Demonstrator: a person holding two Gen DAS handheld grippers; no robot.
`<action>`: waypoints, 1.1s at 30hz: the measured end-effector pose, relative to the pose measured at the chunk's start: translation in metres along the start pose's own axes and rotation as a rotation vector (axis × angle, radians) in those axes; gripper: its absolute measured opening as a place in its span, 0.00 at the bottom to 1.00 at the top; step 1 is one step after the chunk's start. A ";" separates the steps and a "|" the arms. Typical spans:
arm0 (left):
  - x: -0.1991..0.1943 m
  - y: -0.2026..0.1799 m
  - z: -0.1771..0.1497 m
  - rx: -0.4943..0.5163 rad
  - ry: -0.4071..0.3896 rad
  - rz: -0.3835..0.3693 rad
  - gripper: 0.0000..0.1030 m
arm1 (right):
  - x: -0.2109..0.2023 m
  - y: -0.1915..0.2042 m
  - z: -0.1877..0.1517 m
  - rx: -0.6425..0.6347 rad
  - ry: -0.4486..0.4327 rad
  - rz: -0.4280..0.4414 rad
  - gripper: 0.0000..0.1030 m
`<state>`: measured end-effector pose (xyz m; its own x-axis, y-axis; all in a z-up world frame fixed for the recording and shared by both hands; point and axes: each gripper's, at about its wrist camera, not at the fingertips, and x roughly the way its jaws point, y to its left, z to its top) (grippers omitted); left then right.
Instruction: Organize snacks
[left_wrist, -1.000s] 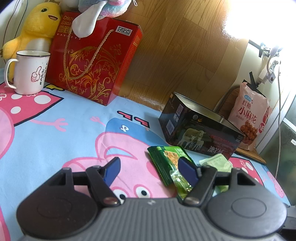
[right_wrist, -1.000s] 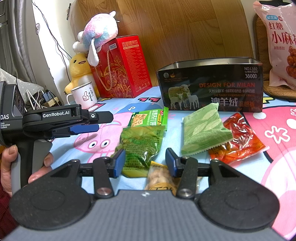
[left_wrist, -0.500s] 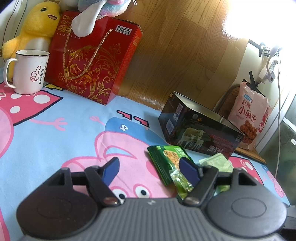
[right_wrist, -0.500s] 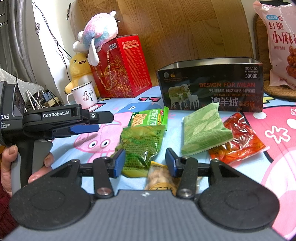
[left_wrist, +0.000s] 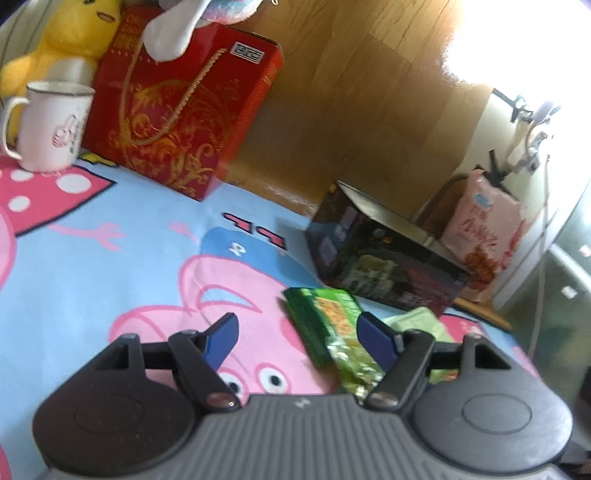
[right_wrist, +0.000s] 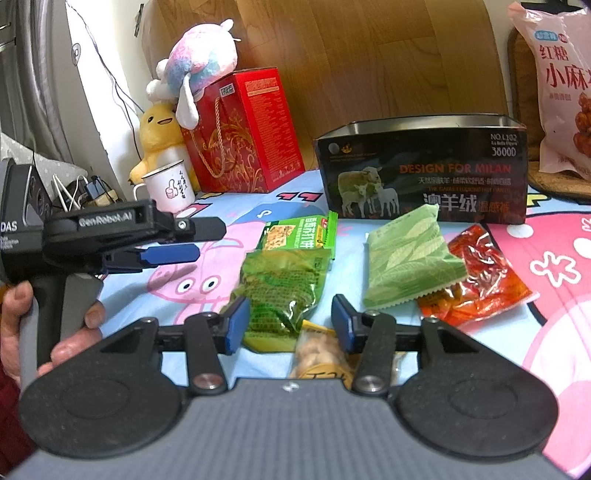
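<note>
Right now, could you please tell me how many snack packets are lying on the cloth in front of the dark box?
5: a green biscuit pack, a green crinkly bag overlapping it, a pale green packet, a red packet beside that, and a peanut packet nearest. More could be hidden.

Left gripper (left_wrist: 297, 338) and right gripper (right_wrist: 287, 322): jaws apart, nothing pressed; both have just been shifting width. A hand (right_wrist: 22, 325) grips the left handle.

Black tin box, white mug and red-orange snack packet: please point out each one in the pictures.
black tin box (right_wrist: 421, 177), right wrist view, on its printed front wall
white mug (right_wrist: 170, 186), right wrist view, on its side
red-orange snack packet (right_wrist: 480, 280), right wrist view, on its crinkled middle
</note>
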<state>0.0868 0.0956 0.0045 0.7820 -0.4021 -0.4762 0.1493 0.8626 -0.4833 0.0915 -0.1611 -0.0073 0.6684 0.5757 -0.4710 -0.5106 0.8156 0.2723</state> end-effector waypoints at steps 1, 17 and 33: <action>-0.002 -0.001 0.001 0.000 0.003 -0.017 0.69 | 0.001 0.001 0.000 -0.008 0.004 0.002 0.55; 0.028 0.001 -0.003 -0.152 0.246 -0.213 0.37 | 0.034 -0.021 0.035 0.007 0.172 0.174 0.67; 0.010 0.003 -0.004 -0.175 0.223 -0.248 0.09 | 0.010 -0.007 0.019 0.019 0.120 0.292 0.18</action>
<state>0.0928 0.0926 -0.0047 0.5815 -0.6660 -0.4672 0.1970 0.6725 -0.7134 0.1120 -0.1597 0.0016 0.4258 0.7753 -0.4664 -0.6603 0.6187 0.4257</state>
